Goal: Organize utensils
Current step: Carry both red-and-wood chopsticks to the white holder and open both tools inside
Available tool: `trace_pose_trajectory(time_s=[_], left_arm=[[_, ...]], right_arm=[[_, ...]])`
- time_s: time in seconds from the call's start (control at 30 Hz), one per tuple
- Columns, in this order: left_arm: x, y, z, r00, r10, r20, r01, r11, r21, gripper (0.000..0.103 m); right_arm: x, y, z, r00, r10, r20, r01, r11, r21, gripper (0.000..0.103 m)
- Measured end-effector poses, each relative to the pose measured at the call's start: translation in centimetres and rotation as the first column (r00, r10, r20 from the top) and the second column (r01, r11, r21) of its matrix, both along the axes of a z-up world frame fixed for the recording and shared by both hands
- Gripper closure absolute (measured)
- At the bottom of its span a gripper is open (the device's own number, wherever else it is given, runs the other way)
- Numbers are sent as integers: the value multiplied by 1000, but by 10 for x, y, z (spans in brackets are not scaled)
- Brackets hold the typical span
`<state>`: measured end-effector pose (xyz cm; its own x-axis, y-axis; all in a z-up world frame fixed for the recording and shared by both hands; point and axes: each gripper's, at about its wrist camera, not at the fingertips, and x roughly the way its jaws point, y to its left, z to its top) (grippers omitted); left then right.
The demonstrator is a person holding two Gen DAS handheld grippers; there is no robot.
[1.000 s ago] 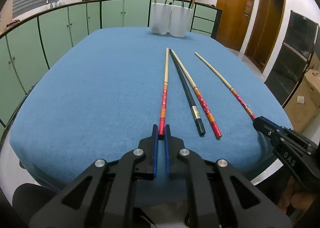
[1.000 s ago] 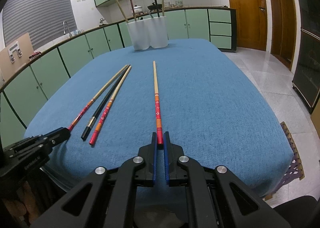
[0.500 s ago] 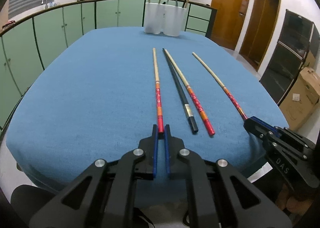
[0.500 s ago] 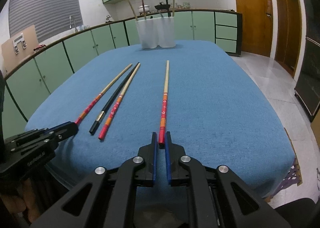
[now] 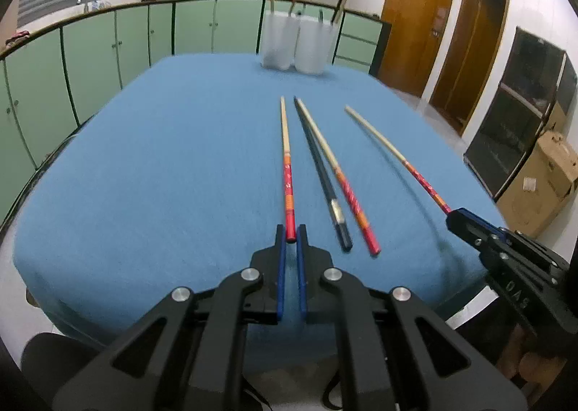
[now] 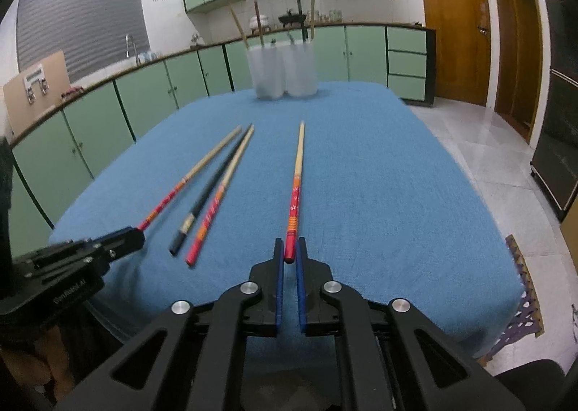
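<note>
Several long chopsticks lie or hang over the blue tablecloth (image 5: 162, 158). My left gripper (image 5: 290, 236) is shut on the red end of a red-and-wood chopstick (image 5: 287, 172). My right gripper (image 6: 288, 254) is shut on the red end of another red-and-wood chopstick (image 6: 296, 187), which also shows in the left wrist view (image 5: 397, 156) with a shadow under it. Between them lie a black chopstick (image 5: 321, 176) and a third red-and-wood chopstick (image 5: 339, 176). Two white holders (image 5: 294, 46) with sticks in them stand at the table's far end.
Green cabinets (image 5: 108, 50) line the left and back walls. Wooden doors (image 5: 415, 21) are at the right. A cardboard box (image 5: 542, 183) stands on the floor at the right. The right gripper body (image 5: 513, 266) reaches in over the table's near right corner.
Both grippers have risen a little, each with its chopstick. The right gripper's chopstick now hangs above the cloth. The black chopstick and its neighbour have not moved.
</note>
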<state>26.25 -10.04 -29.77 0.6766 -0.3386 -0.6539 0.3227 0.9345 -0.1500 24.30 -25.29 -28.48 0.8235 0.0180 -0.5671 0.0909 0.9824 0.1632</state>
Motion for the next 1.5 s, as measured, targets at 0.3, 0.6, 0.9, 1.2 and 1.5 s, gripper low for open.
trace_pose_trajectory(time_s=[0.3,0.6,0.9,1.2,1.5], left_arm=[[-1,13,64,997,29,75,-26,999,-46,98],[22,8,127,989,22,148,-17,999,-40,98],[54,1,168,985,-17,173,22,999,-26,98],[83,-14,183,982,-68,174,71,997,-12,98],[109,-17,193,985,-86,149,86,996,2,98]], right_arm=[[-9,-9,64,996,6,91,-4,1000,-21,97],[29,-10,129,991,79,105,-71,994,-79,97],[93,-5,170,985,171,32,-163,972,-169,97],[145,-10,189,976,213,-33,-216,965,-146,97],[170,-16,199,972,224,-75,-232,963,-140,98]])
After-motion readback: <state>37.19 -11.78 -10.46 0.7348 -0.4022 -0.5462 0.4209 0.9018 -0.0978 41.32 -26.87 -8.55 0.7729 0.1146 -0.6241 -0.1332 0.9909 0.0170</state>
